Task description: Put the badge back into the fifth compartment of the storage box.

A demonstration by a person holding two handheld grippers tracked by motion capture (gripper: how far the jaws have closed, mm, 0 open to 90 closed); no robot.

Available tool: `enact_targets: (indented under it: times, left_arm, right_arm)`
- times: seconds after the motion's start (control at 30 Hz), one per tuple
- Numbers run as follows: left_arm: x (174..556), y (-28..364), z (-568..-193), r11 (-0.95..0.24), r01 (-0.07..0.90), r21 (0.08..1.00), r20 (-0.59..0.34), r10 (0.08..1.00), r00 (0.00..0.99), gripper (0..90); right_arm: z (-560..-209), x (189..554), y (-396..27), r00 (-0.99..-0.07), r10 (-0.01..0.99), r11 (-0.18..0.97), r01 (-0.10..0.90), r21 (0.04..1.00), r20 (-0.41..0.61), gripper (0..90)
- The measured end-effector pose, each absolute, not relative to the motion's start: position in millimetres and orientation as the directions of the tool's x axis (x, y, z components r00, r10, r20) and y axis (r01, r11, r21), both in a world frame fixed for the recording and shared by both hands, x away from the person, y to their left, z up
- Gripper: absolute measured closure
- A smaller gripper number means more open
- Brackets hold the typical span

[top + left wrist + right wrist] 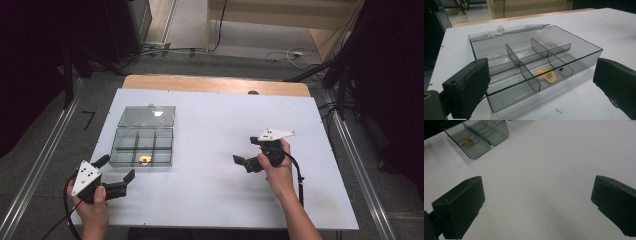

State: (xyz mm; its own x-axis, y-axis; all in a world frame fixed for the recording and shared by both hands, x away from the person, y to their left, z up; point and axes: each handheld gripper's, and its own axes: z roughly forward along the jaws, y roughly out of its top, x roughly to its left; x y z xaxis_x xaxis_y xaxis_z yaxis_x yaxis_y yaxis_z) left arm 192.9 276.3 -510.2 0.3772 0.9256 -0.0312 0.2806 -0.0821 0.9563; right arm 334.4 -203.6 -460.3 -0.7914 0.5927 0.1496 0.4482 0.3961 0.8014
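Observation:
A smoky clear compartment box point(142, 146) lies on the left of the white table point(215, 125), its lid point(147, 116) folded open behind it. A small gold piece point(145, 159) rests in the front middle compartment. My left gripper point(118, 168) hovers open just in front of the box, a little to its left. In the left gripper view the box point(564, 42) and the gold piece point(546, 74) sit just beyond the open gripper point(541, 82). My right gripper point(246, 150) is open over bare table right of centre, pointing left; its own view shows the gripper point(539, 195) wide apart and a corner of the box point(477, 137) far off.
A wooden strip point(215, 84) runs along the table's far edge. Metal rails point(37, 170) flank the table on both sides. Cables point(295, 54) lie on the floor beyond, and dark stands point(345, 75) rise at the right.

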Motion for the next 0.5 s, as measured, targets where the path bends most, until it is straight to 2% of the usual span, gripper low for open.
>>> enact_targets:
  times: [0.5]
  left_arm:
    - [193,276,-510,-0.085,0.283,0.955,-0.027,0.929,0.370,1.1]
  right_arm:
    - [-467,324,-255,-0.745,0.649,0.341,0.466,0.816,0.154,0.0]
